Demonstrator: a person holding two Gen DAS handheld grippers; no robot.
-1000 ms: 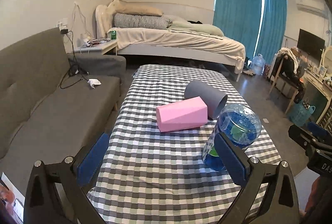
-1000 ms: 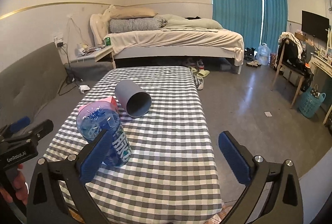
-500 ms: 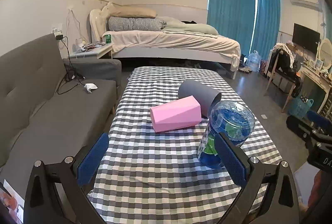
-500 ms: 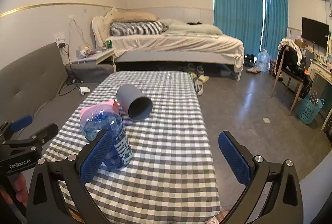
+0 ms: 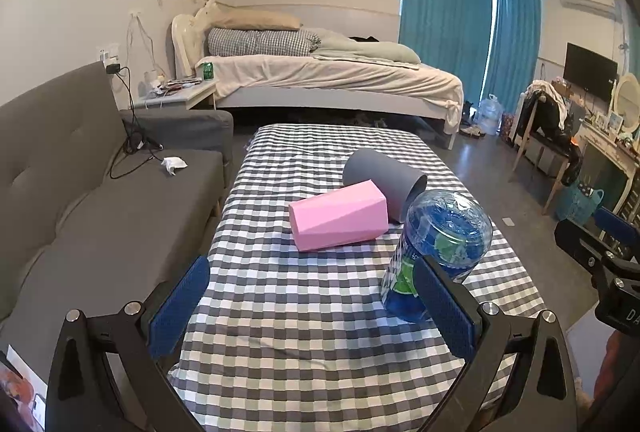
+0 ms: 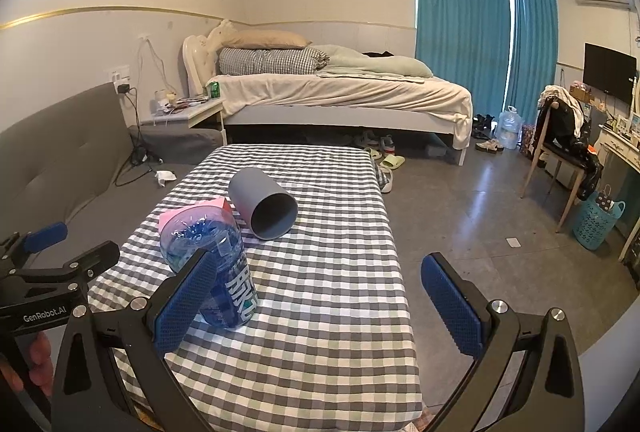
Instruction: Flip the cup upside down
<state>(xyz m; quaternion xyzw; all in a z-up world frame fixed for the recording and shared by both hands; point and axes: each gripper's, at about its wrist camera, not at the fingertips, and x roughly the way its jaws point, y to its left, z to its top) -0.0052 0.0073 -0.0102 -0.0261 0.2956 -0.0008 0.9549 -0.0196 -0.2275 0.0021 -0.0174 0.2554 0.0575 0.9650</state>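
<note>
Left wrist view: the left gripper (image 5: 312,308) hangs over the near end of the desk (image 5: 320,344), its blue-padded fingers (image 5: 178,306) wide apart and holding nothing. A grey cup (image 5: 382,182) lies on its side about mid-desk toward the right edge, a plain matte cylinder with its mouth turned to the near right. A pink box (image 5: 338,220) lies against its left flank. A blue plastic bottle (image 5: 436,252) stands nearer, by the right edge.

Right wrist view: the right gripper (image 6: 320,304) also has its fingers (image 6: 450,304) spread and empty. The grey cup (image 6: 264,202) shows its open round mouth and smooth grey inside. The bottle (image 6: 212,272) stands by the left finger.
</note>
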